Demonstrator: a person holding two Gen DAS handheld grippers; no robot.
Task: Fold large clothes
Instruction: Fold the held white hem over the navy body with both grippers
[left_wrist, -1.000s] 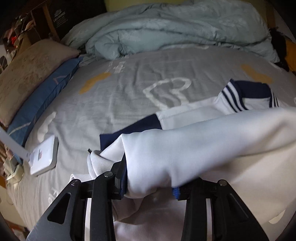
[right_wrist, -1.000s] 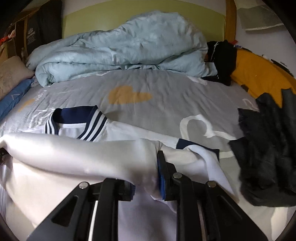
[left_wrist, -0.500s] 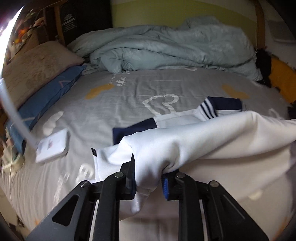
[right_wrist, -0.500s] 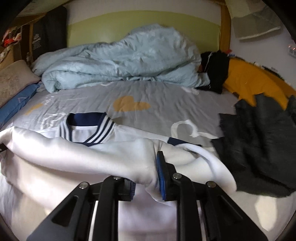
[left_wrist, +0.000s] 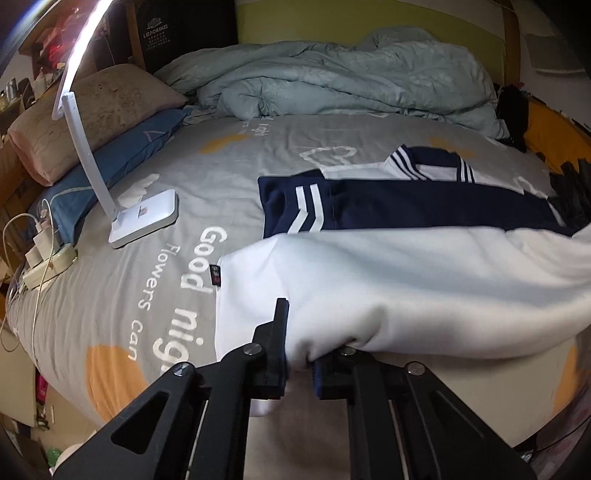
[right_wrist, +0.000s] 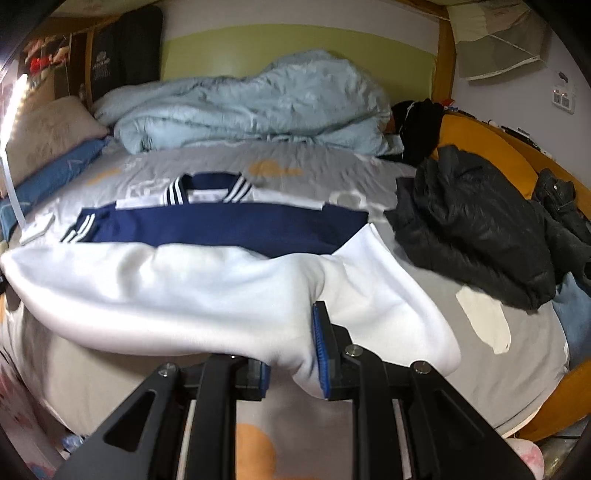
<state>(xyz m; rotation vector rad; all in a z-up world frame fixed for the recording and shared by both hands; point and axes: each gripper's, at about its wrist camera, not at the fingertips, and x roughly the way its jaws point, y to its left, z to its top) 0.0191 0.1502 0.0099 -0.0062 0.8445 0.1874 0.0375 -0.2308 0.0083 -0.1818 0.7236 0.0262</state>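
Left gripper (left_wrist: 299, 354): black fingers with blue pads, closing on a bunched fold of the white hem of the sweatshirt (left_wrist: 424, 280) and holding it lifted above the near edge of the bed (left_wrist: 122, 295).

Right gripper (right_wrist: 291, 354): likewise pinching a gathered fold of the same white cloth (right_wrist: 207, 295), the right-hand blue pad (right_wrist: 320, 347) showing along the fabric.

Sweatshirt: white body, navy sleeves with white stripes, navy striped collar. It is lying across the middle of the bed, its near white part hanging raised between the two grippers, its far part resting flat on the sheet. One navy sleeve (left_wrist: 406, 210) is lying folded straight across the chest, just below the collar (left_wrist: 428, 162). A small dark label (left_wrist: 215, 275) is showing at the left edge of the white body.

Bed: grey sheet printed with white lettering and orange shapes, carrying everything listed here.

Desk lamp (left_wrist: 146, 218): white, its flat base sitting on the sheet left of the sweatshirt, apart from it, its thin neck curving upward.

Power strip (left_wrist: 48, 258): lying at the bed's left edge with white plugs and a cable.

Dark jacket (right_wrist: 476, 229): heaped on the sheet right of the sweatshirt, close to its right sleeve end.

Pillows: a blue one (left_wrist: 110, 162) and a beige one (left_wrist: 96, 110) stacking along the left side.

Light blue duvet (right_wrist: 251, 107): lying crumpled at the far end against the green headboard (right_wrist: 295, 48).
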